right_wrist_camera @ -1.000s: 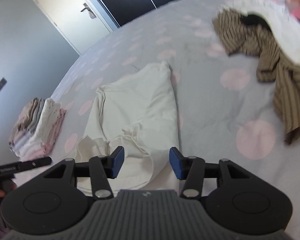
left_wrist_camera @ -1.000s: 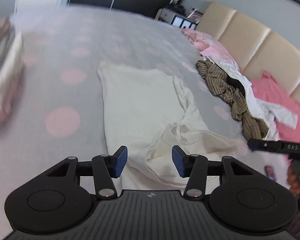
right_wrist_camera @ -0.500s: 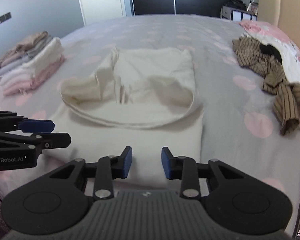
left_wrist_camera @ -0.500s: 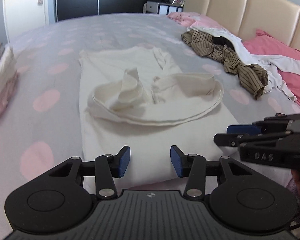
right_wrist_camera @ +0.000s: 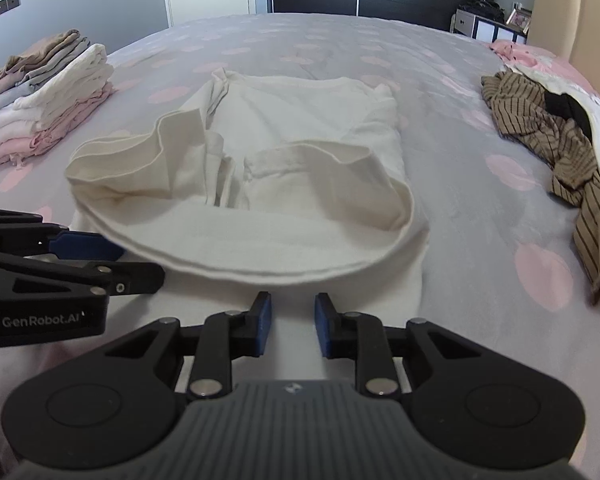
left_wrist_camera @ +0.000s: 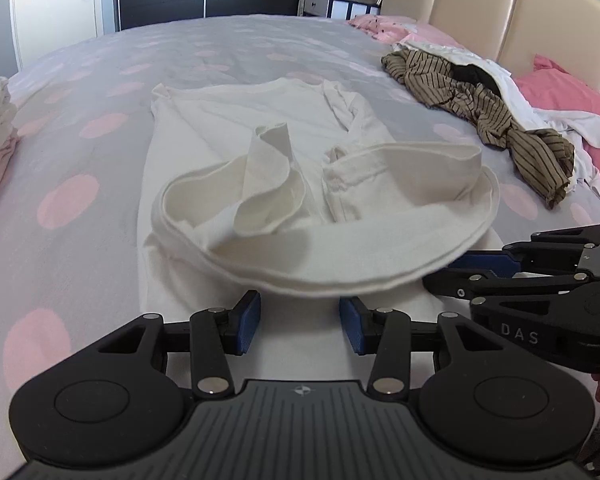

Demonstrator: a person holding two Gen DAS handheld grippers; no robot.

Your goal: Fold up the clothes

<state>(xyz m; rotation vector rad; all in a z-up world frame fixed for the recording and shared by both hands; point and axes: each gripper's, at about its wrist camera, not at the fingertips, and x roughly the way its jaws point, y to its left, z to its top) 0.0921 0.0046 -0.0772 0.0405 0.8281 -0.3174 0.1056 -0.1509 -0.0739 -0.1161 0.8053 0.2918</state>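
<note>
Your left gripper (left_wrist_camera: 299, 323) hangs low over the near end of the cream shirt (left_wrist_camera: 300, 168) with its blue pads parted and nothing between them; your right gripper (right_wrist_camera: 293, 325) sits just beside it at 3 o'clock, its pads closer together but with a clear gap and no cloth in it. The shirt lies lengthwise on the bed (right_wrist_camera: 460, 92), running toward 12 o'clock; both sleeves are turned in over the chest, and one end is doubled over the body in a loose, curved fold whose hem (right_wrist_camera: 268, 270) rides up just ahead of both grippers. By my reading this garment is partly folded, not yet a neat packet. A folded stack (right_wrist_camera: 48, 92) at 10 o'clock in the right view shows pieces already done, while the striped brown garment (left_wrist_camera: 484, 120) and the white and pink clothes (left_wrist_camera: 548, 120) heaped at 2 o'clock by the headboard remain unfolded. You have open bed to the left of the shirt and beyond it; the right side is tighter, with the heap near.
</note>
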